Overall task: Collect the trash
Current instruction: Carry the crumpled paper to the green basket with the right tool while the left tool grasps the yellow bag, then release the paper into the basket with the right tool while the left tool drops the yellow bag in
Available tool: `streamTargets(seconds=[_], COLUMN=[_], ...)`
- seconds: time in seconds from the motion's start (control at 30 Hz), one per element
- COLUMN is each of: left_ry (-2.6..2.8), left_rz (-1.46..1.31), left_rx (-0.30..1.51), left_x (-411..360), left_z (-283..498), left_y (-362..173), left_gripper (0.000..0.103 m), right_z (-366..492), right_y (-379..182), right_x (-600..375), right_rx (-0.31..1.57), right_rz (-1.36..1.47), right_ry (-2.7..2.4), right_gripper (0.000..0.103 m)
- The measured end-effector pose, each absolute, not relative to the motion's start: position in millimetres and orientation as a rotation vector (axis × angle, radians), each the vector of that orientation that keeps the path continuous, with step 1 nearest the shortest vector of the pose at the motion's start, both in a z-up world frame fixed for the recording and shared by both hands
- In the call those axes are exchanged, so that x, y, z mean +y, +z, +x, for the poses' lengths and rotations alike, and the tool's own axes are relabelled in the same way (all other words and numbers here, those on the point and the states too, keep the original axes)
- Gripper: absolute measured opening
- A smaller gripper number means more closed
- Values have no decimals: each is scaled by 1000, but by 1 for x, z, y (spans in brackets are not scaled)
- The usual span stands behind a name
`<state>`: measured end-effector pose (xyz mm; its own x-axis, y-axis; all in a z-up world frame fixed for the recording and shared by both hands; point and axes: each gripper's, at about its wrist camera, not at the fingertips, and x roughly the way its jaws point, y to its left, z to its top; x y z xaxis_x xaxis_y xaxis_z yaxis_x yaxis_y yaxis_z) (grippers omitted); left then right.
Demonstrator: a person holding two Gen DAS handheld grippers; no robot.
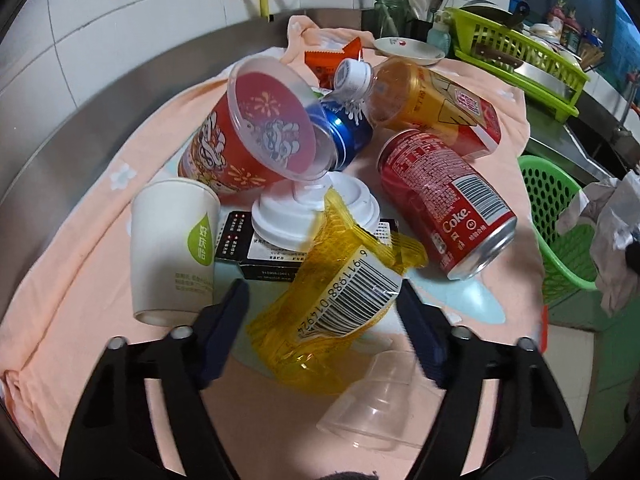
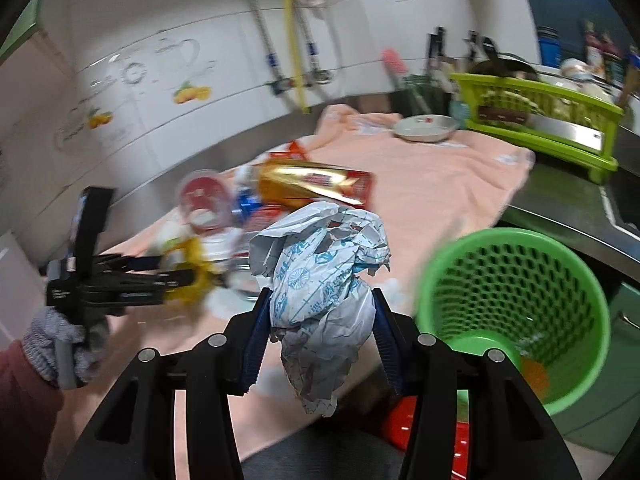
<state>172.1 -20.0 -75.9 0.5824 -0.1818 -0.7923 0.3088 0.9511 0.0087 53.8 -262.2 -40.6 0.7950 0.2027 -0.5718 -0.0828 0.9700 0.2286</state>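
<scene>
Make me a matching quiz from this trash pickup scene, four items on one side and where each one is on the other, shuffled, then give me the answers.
Things:
1. crumpled wrapper
2. yellow wrapper
3. Coke can
4. white paper cup

Places:
A. lying on its side on the peach cloth
B. between the left gripper fingers
C. clamped in the right gripper, near the green basket
D. upside down beside the black box

Pairs: 1-C, 2-B, 3-A, 4-D
</scene>
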Motion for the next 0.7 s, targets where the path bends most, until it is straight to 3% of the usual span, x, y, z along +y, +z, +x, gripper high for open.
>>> streamTargets(seconds=[0.13,0.37,0.4,0.53,0.63,0.7], left_ry=[-298,-290,-295,-310,-310,-314], left_rz=[147,149,146,137,145,145], left_rx=[890,838,831,799,765,748], left_x=[-21,-16,-15,-13,-16,-20], left_z=[170,163,161,152,145,142], left_y=[-73,-55,-50,-33,-21,-13], left_gripper=[48,39,33,30,27,26], right_z=[56,70,71,78,77,75], right_y=[-51,-76,-81,-94,-100,-102], right_x=[-294,-356,-368,-397,-406,-409], right_rx=[650,709,720,753,757,752], right_rz=[200,230,244,290,287,280], right_ry=[63,-90,-107,-146,-183,-209], right_gripper=[47,48,49,61,79,79])
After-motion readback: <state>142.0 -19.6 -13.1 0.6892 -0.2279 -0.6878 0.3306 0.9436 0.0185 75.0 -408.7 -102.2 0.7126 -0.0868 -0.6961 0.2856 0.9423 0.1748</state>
